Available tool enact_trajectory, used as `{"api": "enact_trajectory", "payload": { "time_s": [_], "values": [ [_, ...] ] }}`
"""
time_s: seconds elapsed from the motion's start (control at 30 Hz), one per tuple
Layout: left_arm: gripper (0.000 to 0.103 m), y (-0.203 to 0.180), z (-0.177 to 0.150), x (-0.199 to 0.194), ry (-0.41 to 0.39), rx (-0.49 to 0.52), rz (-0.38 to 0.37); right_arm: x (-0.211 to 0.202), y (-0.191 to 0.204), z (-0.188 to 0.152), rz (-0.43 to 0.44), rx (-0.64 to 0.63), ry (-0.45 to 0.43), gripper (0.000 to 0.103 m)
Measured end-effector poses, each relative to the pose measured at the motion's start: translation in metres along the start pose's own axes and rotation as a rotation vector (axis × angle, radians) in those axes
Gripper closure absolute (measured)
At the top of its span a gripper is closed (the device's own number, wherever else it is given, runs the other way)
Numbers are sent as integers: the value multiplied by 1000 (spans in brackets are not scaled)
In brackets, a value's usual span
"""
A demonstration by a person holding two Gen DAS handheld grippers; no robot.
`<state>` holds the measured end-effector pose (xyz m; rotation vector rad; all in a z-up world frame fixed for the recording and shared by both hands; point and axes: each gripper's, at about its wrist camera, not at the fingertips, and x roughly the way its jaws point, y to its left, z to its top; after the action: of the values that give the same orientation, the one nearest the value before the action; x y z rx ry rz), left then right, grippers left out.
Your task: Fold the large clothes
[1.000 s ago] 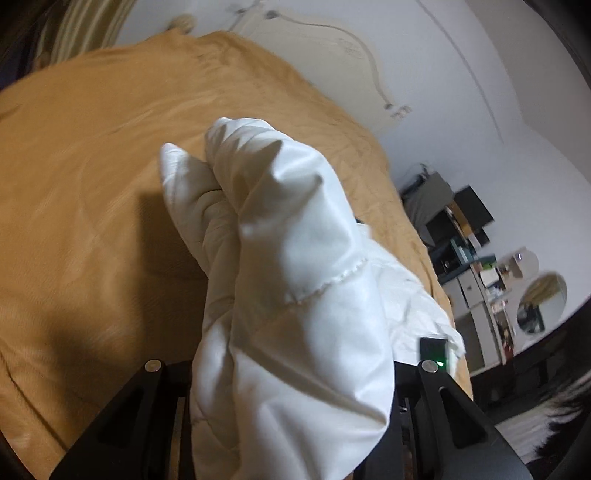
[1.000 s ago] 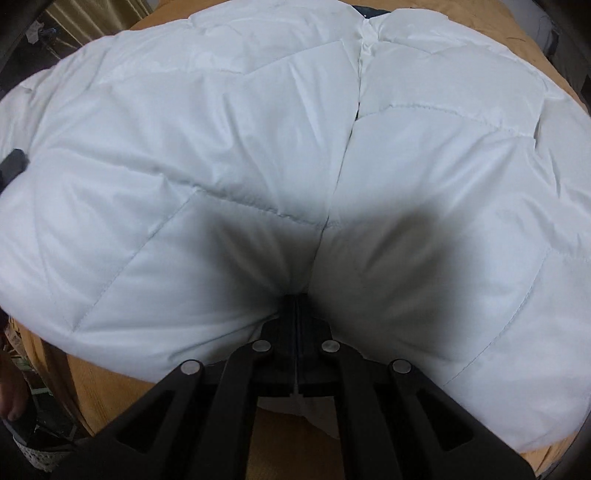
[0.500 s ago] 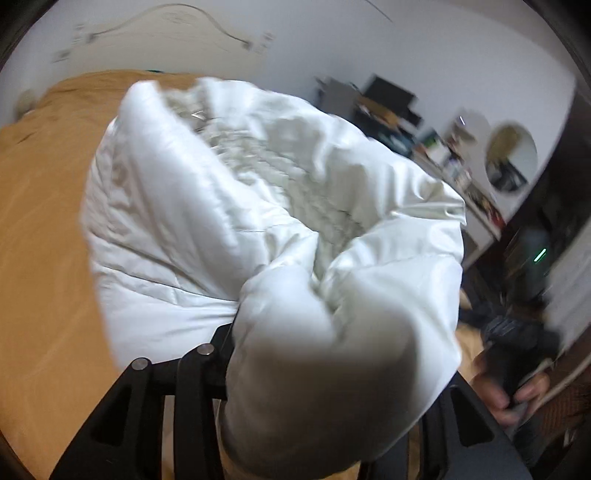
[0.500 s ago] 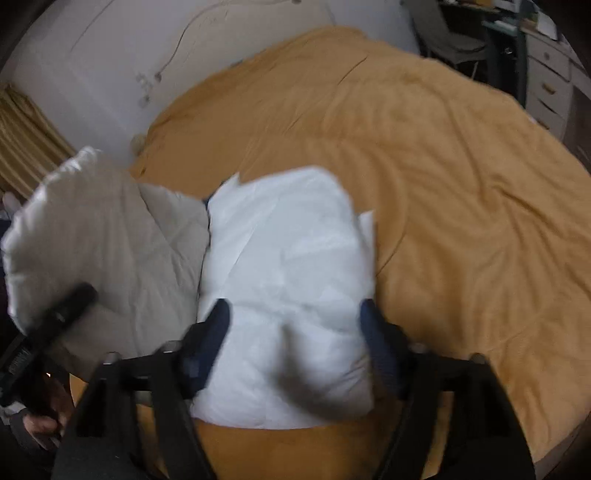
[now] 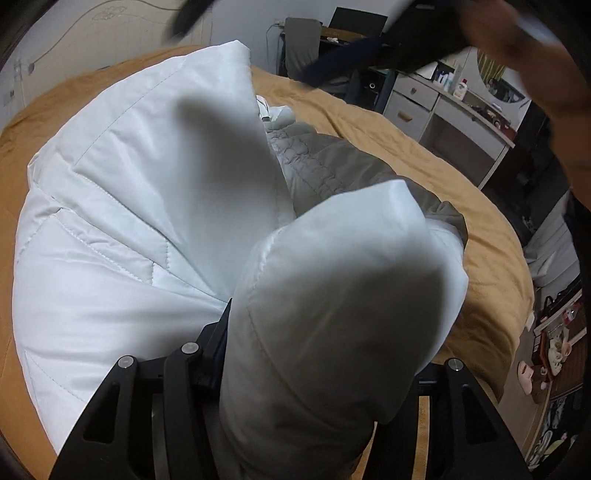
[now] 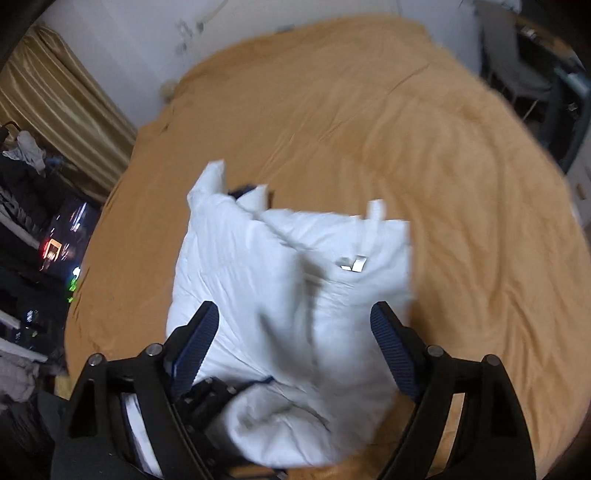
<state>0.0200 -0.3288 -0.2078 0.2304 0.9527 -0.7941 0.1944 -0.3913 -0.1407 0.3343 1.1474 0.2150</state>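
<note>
A large white quilted puffer jacket [image 5: 147, 206] lies bunched on the mustard bedspread [image 5: 369, 122]; its grey lining [image 5: 332, 162] shows in the fold. In the left wrist view a thick fold of it bulges over my left gripper [image 5: 295, 369], whose fingertips are hidden under the cloth. In the right wrist view the jacket [image 6: 288, 280] sits folded in a white bundle on the bed [image 6: 406, 129]. My right gripper [image 6: 295, 325] is open above its near edge, with its blue-padded fingers [image 6: 391, 339] apart and empty.
A desk with drawers [image 5: 443, 107] and a chair stand beyond the bed's far side. Gold curtains [image 6: 62, 107] and dark cluttered shelves [image 6: 33, 206] are at the left. My right hand and gripper [image 5: 406, 33] pass blurred across the top of the left view.
My right gripper let go of the jacket, opened and pulled back above the bundle. My left gripper swung the held fold over towards the desk side.
</note>
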Motion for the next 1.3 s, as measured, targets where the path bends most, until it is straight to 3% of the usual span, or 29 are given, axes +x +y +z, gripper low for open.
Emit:
{"api": "enact_trajectory", "payload": {
  "time_s": [0.07, 0.1, 0.17, 0.23, 0.33, 0.43, 0.5, 0.57, 0.63, 0.67, 0.7, 0.8, 0.9, 1.03, 1.13, 1.23, 1.3],
  "values": [
    [49, 2, 3, 0, 9, -8, -15, 28, 8, 6, 22, 13, 100, 72],
    [49, 1, 6, 3, 15, -5, -27, 47, 4, 9, -5, 40, 155, 84],
    [49, 4, 4, -4, 16, 30, -62, 66, -11, 9, -23, 102, 189, 85],
    [50, 7, -5, -17, 40, 61, -109, 77, -31, 9, 14, 164, 220, 86],
    [50, 25, -17, -53, 81, 62, -248, 88, -56, 2, 56, 242, 251, 86],
    [50, 64, -22, -99, 90, -51, -389, 86, -60, -4, 31, 254, 253, 86],
    [50, 99, -16, -128, 32, -160, -422, 87, -60, -5, 3, 250, 255, 86],
    [48, 129, 0, -148, -89, -242, -362, 92, -63, -5, -10, 251, 257, 85],
    [40, 139, 25, -146, -144, -223, -227, 94, -65, -6, -6, 266, 264, 85],
    [40, 141, 36, -132, -136, -202, -153, 93, -64, -6, -6, 267, 264, 85],
    [40, 143, 42, -116, -110, -183, -127, 92, -64, -6, -6, 271, 261, 84],
    [39, 131, 42, -41, 61, -110, -40, 87, -60, -12, -5, 276, 240, 80],
    [34, 108, 26, -22, 11, -18, 63, 83, -65, -18, 5, 324, 210, 73],
    [34, 103, 25, -21, 28, -21, 75, 31, -47, -41, -87, 286, 39, 70],
    [33, 110, 23, -22, 29, -56, 56, -38, -14, -79, -148, 203, -221, 70],
    [33, 107, 20, -19, 22, -46, 70, -76, 18, -124, -36, 100, -352, 70],
    [33, 105, 21, -15, 19, -54, 72, -74, 30, -150, 22, 55, -351, 70]
  ]
}}
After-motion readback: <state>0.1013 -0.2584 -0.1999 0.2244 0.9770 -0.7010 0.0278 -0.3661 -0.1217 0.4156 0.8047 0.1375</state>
